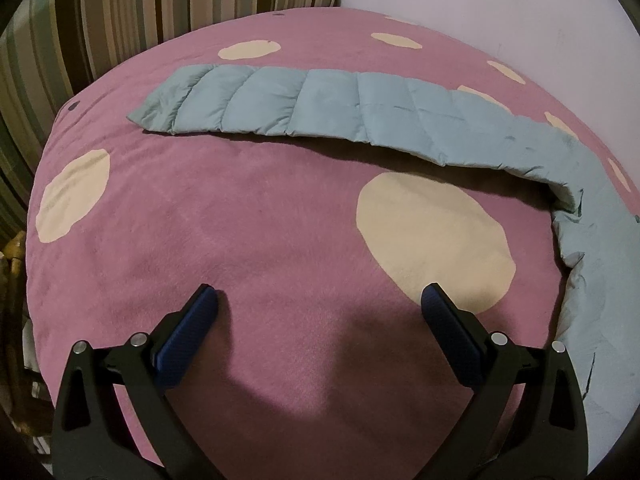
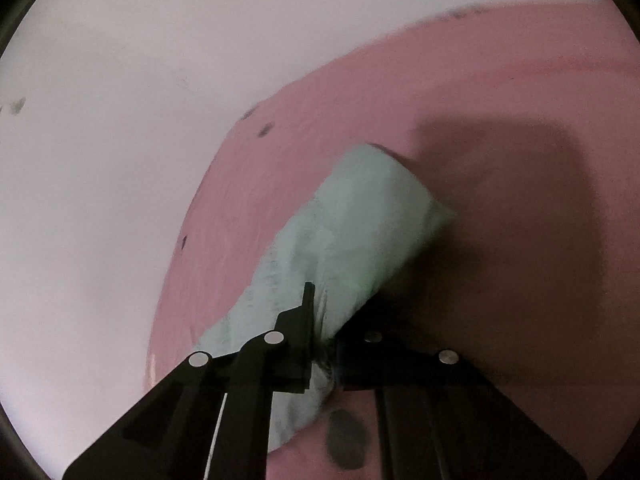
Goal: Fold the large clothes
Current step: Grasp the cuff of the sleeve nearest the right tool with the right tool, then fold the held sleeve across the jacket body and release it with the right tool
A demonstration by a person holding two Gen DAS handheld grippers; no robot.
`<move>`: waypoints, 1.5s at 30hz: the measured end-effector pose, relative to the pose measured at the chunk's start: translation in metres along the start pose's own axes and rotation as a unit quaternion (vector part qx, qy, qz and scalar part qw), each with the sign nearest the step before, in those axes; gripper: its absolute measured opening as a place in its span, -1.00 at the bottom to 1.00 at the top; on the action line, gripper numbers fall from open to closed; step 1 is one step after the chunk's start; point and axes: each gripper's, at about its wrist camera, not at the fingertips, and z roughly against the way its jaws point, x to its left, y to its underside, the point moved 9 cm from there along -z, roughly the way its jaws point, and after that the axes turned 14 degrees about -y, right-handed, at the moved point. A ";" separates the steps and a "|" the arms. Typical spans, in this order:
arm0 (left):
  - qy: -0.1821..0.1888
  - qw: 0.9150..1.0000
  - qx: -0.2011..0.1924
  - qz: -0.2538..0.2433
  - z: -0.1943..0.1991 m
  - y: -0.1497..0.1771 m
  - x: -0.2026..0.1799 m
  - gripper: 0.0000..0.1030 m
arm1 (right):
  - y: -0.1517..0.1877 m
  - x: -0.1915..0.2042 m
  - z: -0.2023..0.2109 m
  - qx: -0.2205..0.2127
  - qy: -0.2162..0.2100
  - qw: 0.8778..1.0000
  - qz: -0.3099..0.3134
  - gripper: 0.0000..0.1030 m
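Note:
A pale blue quilted jacket lies on a pink bedcover with cream dots (image 1: 260, 216). In the left wrist view its long sleeve (image 1: 320, 108) stretches flat across the far side, and the body (image 1: 600, 280) runs down the right edge. My left gripper (image 1: 318, 300) hovers open over bare cover, well short of the sleeve, with nothing between its blue pads (image 1: 202, 312). In the right wrist view my right gripper (image 2: 320, 312) is shut on a bunched fold of the blue jacket (image 2: 360, 216), which extends away from the jaws over the pink cover (image 2: 480, 120).
A striped cushion (image 1: 120, 20) stands behind the bed at the left. A pale wall (image 1: 480, 8) borders the bed at the far right, seen as the wall (image 2: 100, 160) left of the cover in the right wrist view.

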 end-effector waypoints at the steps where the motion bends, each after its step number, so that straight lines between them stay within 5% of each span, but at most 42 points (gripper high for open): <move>1: -0.001 1.000 0.000 0.000 0.000 0.001 0.000 0.96 | 0.003 0.014 -0.001 0.002 -0.001 1.000 0.016 -0.86; 5: -0.006 1.000 0.000 -0.005 -0.001 0.002 -0.001 0.96 | 0.035 0.095 -0.013 0.032 -0.019 0.992 0.119 -0.86; 10: -0.005 1.000 0.001 -0.003 -0.003 0.002 -0.002 0.96 | 0.110 0.195 -0.039 0.093 -0.047 0.964 0.246 -0.86; 19: -0.005 1.000 0.000 -0.004 -0.003 0.004 -0.002 0.96 | 0.286 0.315 -0.080 0.206 -0.097 0.888 0.400 -0.86; 25: -0.010 1.000 0.001 -0.008 -0.004 0.005 -0.002 0.96 | 0.379 0.347 -0.094 0.264 -0.108 0.850 0.444 -0.87; 31: -0.015 1.000 0.001 -0.012 -0.005 0.006 -0.003 0.96 | 0.444 0.331 -0.096 0.312 -0.107 0.816 0.475 -0.86; 41: -0.016 1.000 0.001 -0.012 -0.005 0.006 -0.004 0.96 | 0.504 0.314 -0.110 0.371 -0.085 0.775 0.504 -0.76; 43: -0.015 1.000 0.001 -0.012 -0.005 0.005 -0.004 0.96 | 0.507 0.314 -0.108 0.375 -0.090 0.771 0.507 -0.48; 45: -0.016 1.000 0.001 -0.012 -0.005 0.005 -0.005 0.96 | 0.505 0.317 -0.100 0.386 -0.108 0.772 0.493 0.16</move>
